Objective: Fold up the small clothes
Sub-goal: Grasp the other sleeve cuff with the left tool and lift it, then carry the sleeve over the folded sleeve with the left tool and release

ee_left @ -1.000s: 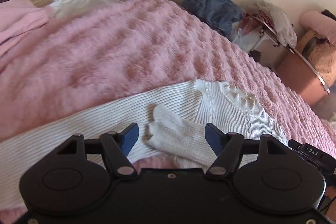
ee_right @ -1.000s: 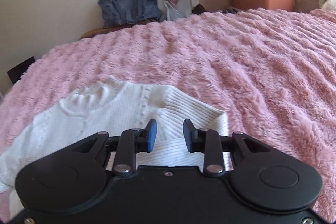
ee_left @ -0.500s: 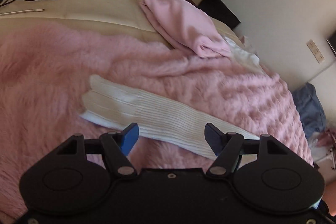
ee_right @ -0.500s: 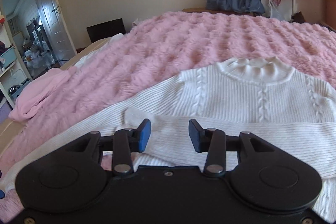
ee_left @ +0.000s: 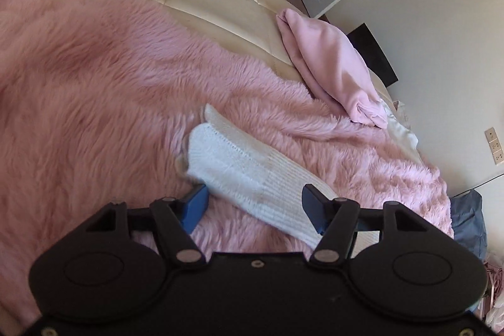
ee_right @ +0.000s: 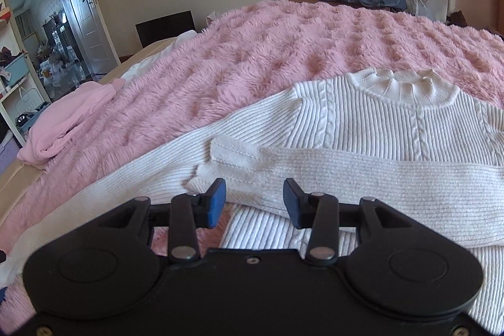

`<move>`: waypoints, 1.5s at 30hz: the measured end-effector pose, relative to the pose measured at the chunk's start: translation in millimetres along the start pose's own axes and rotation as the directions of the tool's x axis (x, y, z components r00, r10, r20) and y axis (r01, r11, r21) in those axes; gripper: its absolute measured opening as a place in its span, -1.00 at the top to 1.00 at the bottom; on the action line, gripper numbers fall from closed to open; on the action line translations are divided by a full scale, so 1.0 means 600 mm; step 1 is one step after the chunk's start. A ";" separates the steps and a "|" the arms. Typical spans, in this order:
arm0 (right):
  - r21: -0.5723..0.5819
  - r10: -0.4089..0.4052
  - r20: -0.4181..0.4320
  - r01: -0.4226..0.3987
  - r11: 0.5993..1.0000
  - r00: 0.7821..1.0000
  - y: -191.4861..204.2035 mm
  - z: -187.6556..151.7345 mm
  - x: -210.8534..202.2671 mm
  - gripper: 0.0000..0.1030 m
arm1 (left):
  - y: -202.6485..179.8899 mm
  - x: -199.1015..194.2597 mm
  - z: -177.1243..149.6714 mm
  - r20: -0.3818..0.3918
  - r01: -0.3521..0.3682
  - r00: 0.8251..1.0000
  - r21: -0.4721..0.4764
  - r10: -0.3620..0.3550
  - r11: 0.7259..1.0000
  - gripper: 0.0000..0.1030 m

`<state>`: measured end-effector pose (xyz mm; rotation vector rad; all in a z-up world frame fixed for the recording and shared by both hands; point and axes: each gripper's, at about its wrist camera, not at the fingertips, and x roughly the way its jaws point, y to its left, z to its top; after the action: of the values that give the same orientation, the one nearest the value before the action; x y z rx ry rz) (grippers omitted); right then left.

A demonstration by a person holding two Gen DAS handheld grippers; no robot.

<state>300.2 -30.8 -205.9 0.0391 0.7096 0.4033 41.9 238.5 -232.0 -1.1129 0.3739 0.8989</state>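
Now we hold both the left gripper (ee_left: 254,203) and right gripper (ee_right: 254,200) spread apart over the white sweater (ee_right: 393,128) on the pink blanket (ee_right: 283,46).

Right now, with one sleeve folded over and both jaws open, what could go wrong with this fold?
1. The left gripper straddles the outstretched sleeve on the fluffy pink blanket; closing low could pinch blanket pile along with the knit.
2. The sleeve already folded across the white sweater lies loose, with the right gripper open beside its cuff; a brush or a tug from the other side could undo it.
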 end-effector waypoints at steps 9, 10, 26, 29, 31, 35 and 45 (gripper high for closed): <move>-0.021 -0.001 -0.005 0.001 1.000 1.000 0.003 -0.004 0.008 0.19 | 0.012 0.016 0.007 0.067 0.012 0.998 -0.073 -0.007 0.997 -0.22; -0.027 -0.003 -0.006 0.003 1.000 1.000 0.004 -0.004 0.009 0.19 | 0.012 0.018 0.009 0.074 0.012 0.997 -0.075 -0.007 0.997 -0.08; -0.058 -0.004 -0.045 0.002 0.998 0.999 0.011 -0.022 0.031 0.15 | -0.029 -0.008 0.028 0.082 0.216 0.974 -0.033 -0.212 0.976 0.84; -0.075 -0.009 -0.057 0.005 0.997 0.998 0.011 -0.029 0.041 0.12 | -0.077 -0.028 0.033 0.071 0.333 0.940 0.008 -0.333 0.943 0.84; -0.089 -0.011 -0.049 0.006 0.996 0.999 0.013 -0.031 0.040 0.12 | -0.114 -0.036 0.031 0.048 0.412 0.910 0.018 -0.412 0.911 0.84; -0.039 0.038 -0.036 -0.039 0.998 0.999 -0.006 -0.028 0.006 0.12 | -0.207 -0.045 0.010 -0.043 0.559 0.829 0.039 -0.558 0.828 0.85; 0.114 -0.041 0.069 0.033 0.993 0.997 -0.169 -0.050 -0.169 0.12 | -0.454 -0.057 -0.175 -0.306 0.802 0.589 0.109 -0.747 0.588 0.85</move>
<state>246.7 -165.0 -182.6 0.1459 0.6614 0.3247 250.5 89.2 -87.9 -1.0077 0.1284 -0.0842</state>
